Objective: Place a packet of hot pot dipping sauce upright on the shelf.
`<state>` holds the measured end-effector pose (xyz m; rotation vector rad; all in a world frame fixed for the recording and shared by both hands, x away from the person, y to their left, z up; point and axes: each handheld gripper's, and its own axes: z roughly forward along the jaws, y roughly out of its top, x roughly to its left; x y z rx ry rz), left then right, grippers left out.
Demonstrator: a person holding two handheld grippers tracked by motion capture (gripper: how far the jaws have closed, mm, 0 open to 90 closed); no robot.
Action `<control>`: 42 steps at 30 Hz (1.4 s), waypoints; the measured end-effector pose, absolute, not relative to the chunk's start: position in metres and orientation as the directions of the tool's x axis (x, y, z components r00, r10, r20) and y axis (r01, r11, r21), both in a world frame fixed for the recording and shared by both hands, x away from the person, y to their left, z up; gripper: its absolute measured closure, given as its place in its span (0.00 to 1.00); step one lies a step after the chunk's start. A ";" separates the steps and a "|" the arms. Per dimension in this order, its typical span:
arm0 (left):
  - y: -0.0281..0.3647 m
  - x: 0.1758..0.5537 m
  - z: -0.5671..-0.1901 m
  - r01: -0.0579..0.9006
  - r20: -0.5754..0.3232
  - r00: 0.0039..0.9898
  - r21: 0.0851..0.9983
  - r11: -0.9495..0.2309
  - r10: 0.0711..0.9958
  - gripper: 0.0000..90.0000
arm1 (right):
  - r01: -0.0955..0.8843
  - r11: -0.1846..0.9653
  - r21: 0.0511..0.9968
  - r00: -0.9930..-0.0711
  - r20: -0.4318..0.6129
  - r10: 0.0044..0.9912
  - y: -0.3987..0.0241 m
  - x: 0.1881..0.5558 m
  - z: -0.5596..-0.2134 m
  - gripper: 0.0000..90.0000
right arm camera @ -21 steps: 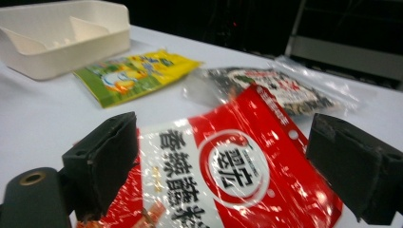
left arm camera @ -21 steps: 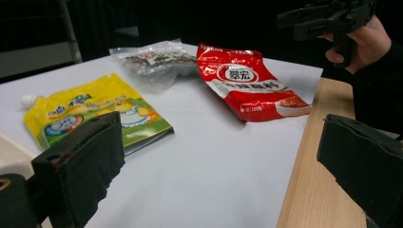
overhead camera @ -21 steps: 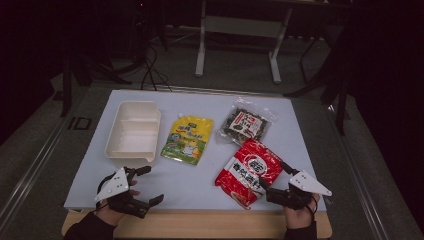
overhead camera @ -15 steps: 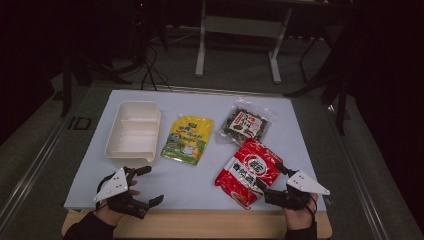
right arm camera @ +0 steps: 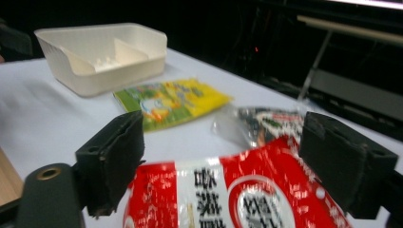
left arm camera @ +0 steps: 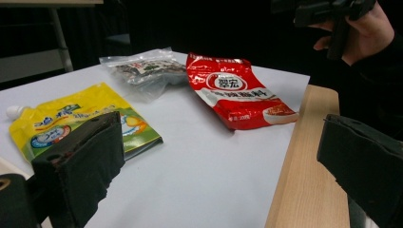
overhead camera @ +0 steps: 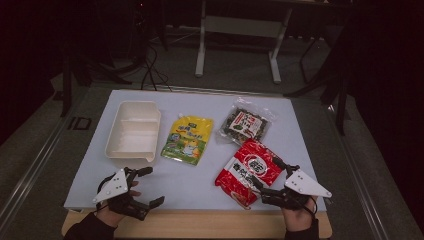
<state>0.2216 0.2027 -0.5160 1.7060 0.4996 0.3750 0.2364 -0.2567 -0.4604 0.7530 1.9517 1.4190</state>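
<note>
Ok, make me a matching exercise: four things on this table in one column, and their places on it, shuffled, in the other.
Things:
1. white tray
2. yellow pouch
3. clear seaweed bag
4. red packet

Places (high view):
A. near right, just in front of the open right claw
B. far left of the row
C. far right, beyond the red packet
D. middle, just right of the tray

Pairs: 1-B, 2-D, 3-C, 4-A
</note>
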 end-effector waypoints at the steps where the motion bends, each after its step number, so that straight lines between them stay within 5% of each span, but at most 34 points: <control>1: 0.203 0.222 -0.516 0.123 -0.030 0.853 0.982 -0.145 0.520 0.03 | 0.094 0.274 0.957 -0.655 -0.148 0.741 -0.257 0.237 -0.457 0.16; 22: 0.201 0.222 -0.518 0.143 -0.052 0.859 0.980 -0.141 0.510 0.03 | 0.149 0.280 0.948 -0.595 -0.140 0.791 -0.271 0.279 -0.429 0.10; 42: 0.198 0.224 -0.520 0.151 -0.056 0.863 0.977 -0.151 0.502 0.03 | 0.325 0.270 0.906 -0.541 -0.056 0.839 -0.312 0.309 -0.461 0.21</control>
